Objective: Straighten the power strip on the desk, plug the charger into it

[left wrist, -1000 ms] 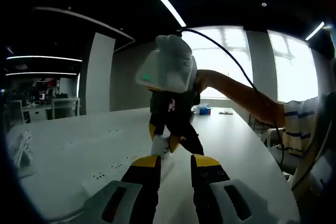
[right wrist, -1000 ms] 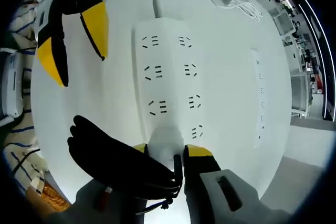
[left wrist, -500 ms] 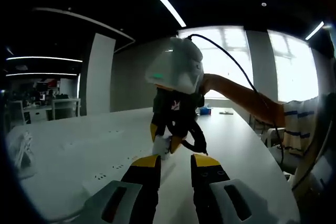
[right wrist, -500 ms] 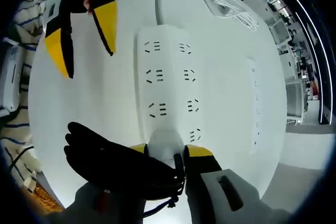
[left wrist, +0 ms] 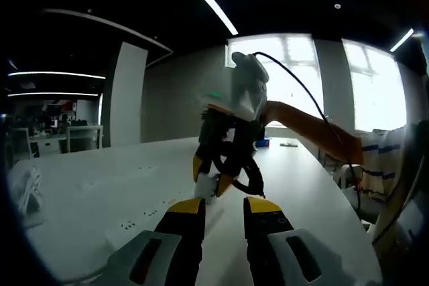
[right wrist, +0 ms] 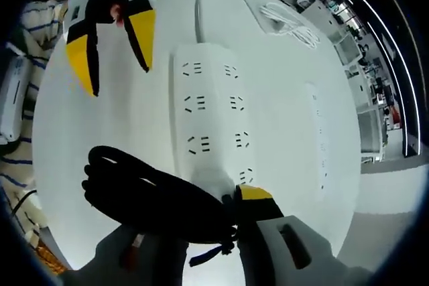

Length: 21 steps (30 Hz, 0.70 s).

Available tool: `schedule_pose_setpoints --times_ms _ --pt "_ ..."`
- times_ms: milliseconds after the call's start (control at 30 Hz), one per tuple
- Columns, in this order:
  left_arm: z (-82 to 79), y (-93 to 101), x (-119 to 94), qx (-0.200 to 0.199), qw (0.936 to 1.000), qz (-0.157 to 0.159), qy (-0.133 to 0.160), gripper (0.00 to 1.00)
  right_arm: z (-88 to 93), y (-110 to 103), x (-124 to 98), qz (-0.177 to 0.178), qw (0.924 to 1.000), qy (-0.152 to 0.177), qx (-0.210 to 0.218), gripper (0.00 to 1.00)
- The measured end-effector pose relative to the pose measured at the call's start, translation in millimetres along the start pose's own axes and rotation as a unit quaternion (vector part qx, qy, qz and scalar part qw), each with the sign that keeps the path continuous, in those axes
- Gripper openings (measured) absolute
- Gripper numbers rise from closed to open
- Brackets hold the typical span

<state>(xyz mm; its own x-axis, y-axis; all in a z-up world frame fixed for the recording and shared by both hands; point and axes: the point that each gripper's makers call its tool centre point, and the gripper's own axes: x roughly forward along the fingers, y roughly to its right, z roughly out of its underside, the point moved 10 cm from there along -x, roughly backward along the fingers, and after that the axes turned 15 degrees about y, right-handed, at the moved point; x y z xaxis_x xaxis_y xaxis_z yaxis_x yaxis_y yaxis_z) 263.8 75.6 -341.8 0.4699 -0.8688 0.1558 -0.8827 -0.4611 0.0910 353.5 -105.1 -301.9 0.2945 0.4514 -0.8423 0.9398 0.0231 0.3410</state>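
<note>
The white table carries everything; in the right gripper view the white strip lies along its middle, running from 6 toward 12 o'clock, sockets up, its thick white cord leaving at 12. A second, slimmer strip lies at 3 o'clock, well apart, and a coil of white cable sits at 1 o'clock. The right gripper has its fingers closed narrow on the white charger, which rests at the strip's near end by the last sockets; whether its prongs are seated cannot be told. A bundled black cord droops from the charger toward 8 o'clock. The left gripper hovers at 10 o'clock beside the strip, fingers spread and holding nothing. In the left gripper view, the left gripper points across the table at the right gripper, which stands at centre pinching the charger down onto the strip, a person's arm reaching in from 3 o'clock.
</note>
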Motion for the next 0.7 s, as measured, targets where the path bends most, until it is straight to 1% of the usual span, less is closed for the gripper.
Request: schedule_pose_setpoints --times_ms 367,700 --pt "1.0 0.3 -0.7 -0.001 1.0 -0.001 -0.001 0.23 5.4 4.6 -4.0 0.013 0.9986 0.052 0.002 0.25" --pt "0.9 -0.8 -1.2 -0.001 1.0 -0.004 -0.001 0.23 9.9 4.4 -5.9 0.024 0.9956 0.09 0.01 0.26"
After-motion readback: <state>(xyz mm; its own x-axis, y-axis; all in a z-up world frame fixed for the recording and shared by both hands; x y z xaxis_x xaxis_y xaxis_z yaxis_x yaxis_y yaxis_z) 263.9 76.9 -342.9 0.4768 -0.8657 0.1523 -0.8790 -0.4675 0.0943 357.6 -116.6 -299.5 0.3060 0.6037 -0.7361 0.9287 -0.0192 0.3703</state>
